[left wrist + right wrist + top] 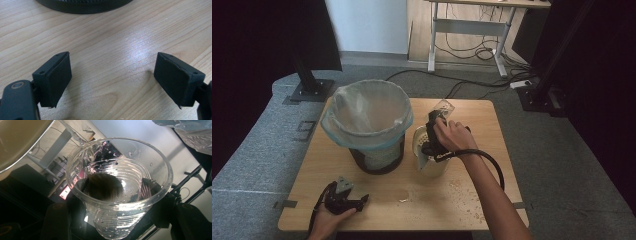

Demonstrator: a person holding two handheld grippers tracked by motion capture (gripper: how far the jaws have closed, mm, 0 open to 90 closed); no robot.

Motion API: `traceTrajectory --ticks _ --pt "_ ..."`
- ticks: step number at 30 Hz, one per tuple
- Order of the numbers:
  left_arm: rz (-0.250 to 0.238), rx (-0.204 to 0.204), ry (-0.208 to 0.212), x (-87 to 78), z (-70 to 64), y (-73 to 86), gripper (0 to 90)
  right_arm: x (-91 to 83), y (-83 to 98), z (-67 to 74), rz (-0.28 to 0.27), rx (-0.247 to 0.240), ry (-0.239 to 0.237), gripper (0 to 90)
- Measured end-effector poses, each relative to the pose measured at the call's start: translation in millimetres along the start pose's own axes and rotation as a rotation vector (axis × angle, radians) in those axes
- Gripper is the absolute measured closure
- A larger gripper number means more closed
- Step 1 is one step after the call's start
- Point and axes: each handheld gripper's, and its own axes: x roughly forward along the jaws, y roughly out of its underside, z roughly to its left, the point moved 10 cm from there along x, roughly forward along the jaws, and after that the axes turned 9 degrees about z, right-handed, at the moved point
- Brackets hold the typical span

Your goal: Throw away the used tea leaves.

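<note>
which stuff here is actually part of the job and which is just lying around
In use, as far as I can judge:
- clear plastic cup, clamped in the right gripper
- pale container just below the cup
- lined bin beside it

Just there:
- left gripper, open, idle on the table
- crumbs
- desk and cables behind

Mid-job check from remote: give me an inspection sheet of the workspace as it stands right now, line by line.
Surface: wooden table, crumbs scattered at the front right.
Job's things: clear plastic cup, tilted, wet inside; pale container below it; bin with plastic liner.
Clutter: crumbs.
Grippers: right gripper shut on the cup; left gripper open, low over bare wood.
Cables: right gripper's cable loops beside the forearm; floor cables behind.
Surroundings: grey carpet, desk beyond.
</note>
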Motion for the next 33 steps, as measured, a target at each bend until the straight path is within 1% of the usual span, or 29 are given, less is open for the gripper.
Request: traceTrajectory --ticks 1,2,3,4,5,6,7,8,9,10,11,14,15,16,17,18,19,20,21,22,23,24,25,26,30,31,33 --pt "0.000 0.000 0.000 0.0 0.0 0.0 14.3 0.3 0.7 -1.4 0.000 -0.021 0.012 41.0" --pt "0.000 0.000 0.000 0.0 0.0 0.0 14.3 1.0 1.8 -2.8 0.001 -0.036 0.013 41.0" --pt "0.000 0.000 0.000 0.0 0.0 0.0 14.3 2.2 3.5 -4.4 0.008 -0.031 0.015 41.0" --pt "0.000 0.000 -0.001 0.1 0.1 -0.1 14.3 3.8 4.6 -5.8 0.020 -0.006 0.004 41.0" --pt "0.000 -0.001 -0.001 0.2 0.1 -0.2 14.3 3.8 4.6 -5.8 0.020 -0.006 0.004 41.0" --pt "0.000 -0.001 -0.001 0.2 0.1 -0.2 14.3 1.0 0.2 -3.1 0.004 -0.005 -0.002 40.9" --pt "0.000 0.000 -0.001 0.2 0.1 -0.2 14.3 1.0 0.2 -3.1 0.004 -0.005 -0.002 40.9" --pt "0.000 0.000 -0.001 0.1 0.1 -0.1 14.3 1.0 0.5 -6.3 -0.004 0.011 -0.008 40.8" --pt "0.000 0.000 -0.001 0.1 0.1 -0.2 14.3 1.0 0.5 -6.3 -0.004 0.011 -0.008 40.8" --pt "0.000 0.000 -0.001 0.1 0.2 -0.2 14.3 0.5 2.4 -6.0 -0.011 0.152 -0.057 40.6" --pt "0.000 0.000 -0.001 0.2 0.1 -0.2 14.3 0.5 2.4 -6.0 -0.011 0.152 -0.057 40.6" --pt "0.000 0.000 -0.001 0.2 0.1 -0.2 14.3 -1.4 7.4 -7.2 -0.026 0.284 -0.123 40.3" --pt "0.000 0.000 -0.001 0.2 0.1 -0.2 14.3 -2.3 9.3 -8.2 -0.034 0.340 -0.146 40.3" --pt "0.000 -0.001 -0.001 0.2 0.1 -0.2 14.3 -4.4 13.4 -8.9 -0.049 0.479 -0.201 40.3" --pt "0.000 -0.001 -0.001 0.2 0.1 -0.2 14.3 -4.4 13.4 -8.9 -0.049 0.479 -0.201 40.3" --pt "0.000 -0.001 -0.002 0.2 0.1 -0.3 14.3 -6.6 16.3 -8.0 -0.068 0.600 -0.260 40.3" --pt "0.000 -0.001 -0.002 0.2 0.1 -0.3 14.3 -6.6 16.3 -8.0 -0.068 0.600 -0.260 40.3" --pt "0.000 -0.002 -0.002 0.3 0.1 -0.3 14.3 -9.6 18.4 -5.4 -0.085 0.696 -0.325 40.1" --pt "0.000 -0.002 -0.002 0.3 0.1 -0.3 14.3 -9.6 18.4 -5.4 -0.085 0.696 -0.325 40.1" --pt "0.000 -0.002 -0.002 0.3 0.1 -0.3 14.3 -10.6 17.8 -4.3 -0.108 0.751 -0.356 40.0" --pt "-0.001 -0.002 -0.003 0.3 0.1 -0.3 14.3 -11.8 18.2 -3.3 -0.122 0.811 -0.390 40.0" --pt "-0.001 -0.002 -0.003 0.3 0.1 -0.4 14.3 -13.5 18.1 -0.8 -0.154 0.967 -0.472 40.0" --pt "-0.001 -0.003 -0.003 0.3 0.1 -0.4 14.3 -13.5 18.1 -0.8 -0.154 0.967 -0.472 40.0" --pt "-0.001 -0.003 -0.003 0.3 0.1 -0.4 14.3 -13.5 18.6 -0.5 -0.166 1.011 -0.498 40.0" --pt "-0.002 -0.004 -0.003 0.4 0.1 -0.4 14.3 -14.4 22.0 -0.9 -0.216 1.296 -0.649 40.3" --pt "-0.004 -0.004 -0.004 0.5 0.1 -0.6 14.3 -14.2 24.2 -1.5 -0.227 1.355 -0.682 40.4" --pt "-0.002 -0.004 -0.003 0.4 0.1 -0.4 14.3 -12.7 28.7 -4.2 -0.246 1.477 -0.718 40.5"
